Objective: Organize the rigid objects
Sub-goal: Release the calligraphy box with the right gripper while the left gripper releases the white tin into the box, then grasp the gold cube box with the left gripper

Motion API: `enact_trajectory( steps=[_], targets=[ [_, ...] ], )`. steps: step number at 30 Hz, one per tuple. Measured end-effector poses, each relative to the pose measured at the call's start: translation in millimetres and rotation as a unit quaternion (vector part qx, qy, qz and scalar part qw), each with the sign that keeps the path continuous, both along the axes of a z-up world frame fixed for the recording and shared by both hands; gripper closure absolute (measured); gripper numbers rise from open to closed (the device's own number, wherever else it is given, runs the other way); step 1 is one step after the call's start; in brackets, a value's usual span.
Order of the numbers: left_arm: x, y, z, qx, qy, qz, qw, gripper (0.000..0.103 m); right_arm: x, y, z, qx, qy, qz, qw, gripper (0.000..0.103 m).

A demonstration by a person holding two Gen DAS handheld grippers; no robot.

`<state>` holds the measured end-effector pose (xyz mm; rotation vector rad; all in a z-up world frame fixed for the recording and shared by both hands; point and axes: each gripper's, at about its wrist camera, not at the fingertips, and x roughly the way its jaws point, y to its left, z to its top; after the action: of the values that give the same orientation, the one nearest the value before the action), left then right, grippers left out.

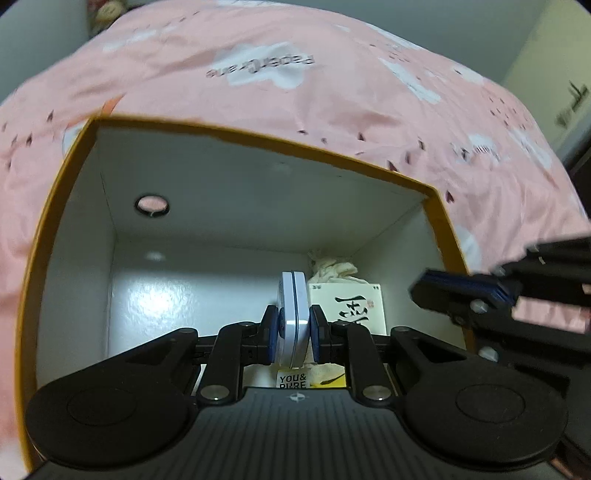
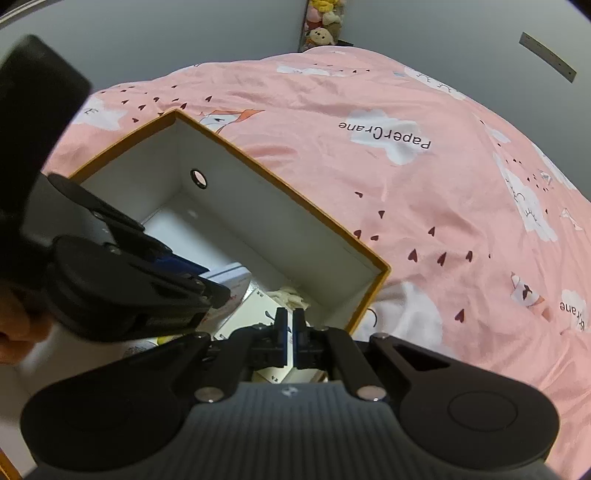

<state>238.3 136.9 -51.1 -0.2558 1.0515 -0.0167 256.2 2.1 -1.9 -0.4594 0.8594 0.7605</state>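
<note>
My left gripper (image 1: 294,334) is shut on a thin white and blue tin case (image 1: 294,317), held on edge inside the orange-rimmed white box (image 1: 258,136). A white card box with black calligraphy (image 1: 351,304) stands on the box floor just right of the case. My right gripper (image 2: 290,341) is shut with nothing between its pads, over the near right corner of the same box (image 2: 310,216). The left gripper also shows in the right wrist view (image 2: 207,291) at the left, reaching into the box.
A crumpled cream cloth (image 1: 334,269) lies in the box's far right corner. A yellow "YOU & PURE" packet (image 1: 293,380) lies under my left gripper. The box sits on a pink printed bedspread (image 2: 424,206). Plush toys (image 2: 325,26) are at the far wall.
</note>
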Motion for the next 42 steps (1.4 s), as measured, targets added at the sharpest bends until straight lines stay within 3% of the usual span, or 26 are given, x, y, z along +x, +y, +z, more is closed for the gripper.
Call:
enact_trajectory(
  steps=[6, 9, 13, 19, 26, 30, 33, 35, 37, 42],
  targets=[
    [-2, 9, -8, -0.010, 0.041, 0.019, 0.9989, 0.082, -1, -6, -3, 0.008, 0.003, -0.011, 1.000, 0.103],
    [-7, 7, -3, 0.022, 0.036, 0.017, 0.9990, 0.081, -2, -11, -2, 0.017, 0.003, -0.019, 1.000, 0.103],
    [-11, 8, 1, 0.033, 0.036, 0.022, 0.9986, 0.070, -4, -15, -1, 0.022, 0.001, -0.023, 0.999, 0.102],
    [-13, 2, 7, 0.045, 0.027, 0.019, 0.9985, 0.070, -8, -25, 4, 0.031, -0.001, -0.029, 0.999, 0.100],
    [-28, -14, 34, 0.044, -0.010, -0.005, 0.9990, 0.070, -14, -42, 15, 0.069, 0.010, -0.045, 0.997, 0.099],
    [-40, -31, 53, 0.036, -0.046, -0.043, 0.9974, 0.070, -19, -64, 29, 0.106, 0.017, -0.065, 0.992, 0.097],
    [-46, -53, 65, 0.034, -0.074, -0.092, 0.9924, 0.070, -24, -89, 35, 0.127, 0.016, -0.094, 0.987, 0.086],
    [-50, -70, 72, 0.039, -0.091, -0.128, 0.9868, 0.070, -28, -109, 37, 0.136, 0.012, -0.119, 0.983, 0.073],
    [-51, -87, 76, 0.045, -0.101, -0.164, 0.9802, 0.070, -30, -127, 34, 0.142, 0.015, -0.145, 0.979, 0.067],
    [-48, -126, 71, 0.064, -0.101, -0.238, 0.9638, 0.070, -37, -167, 10, 0.144, 0.036, -0.208, 0.967, 0.067]
  ],
)
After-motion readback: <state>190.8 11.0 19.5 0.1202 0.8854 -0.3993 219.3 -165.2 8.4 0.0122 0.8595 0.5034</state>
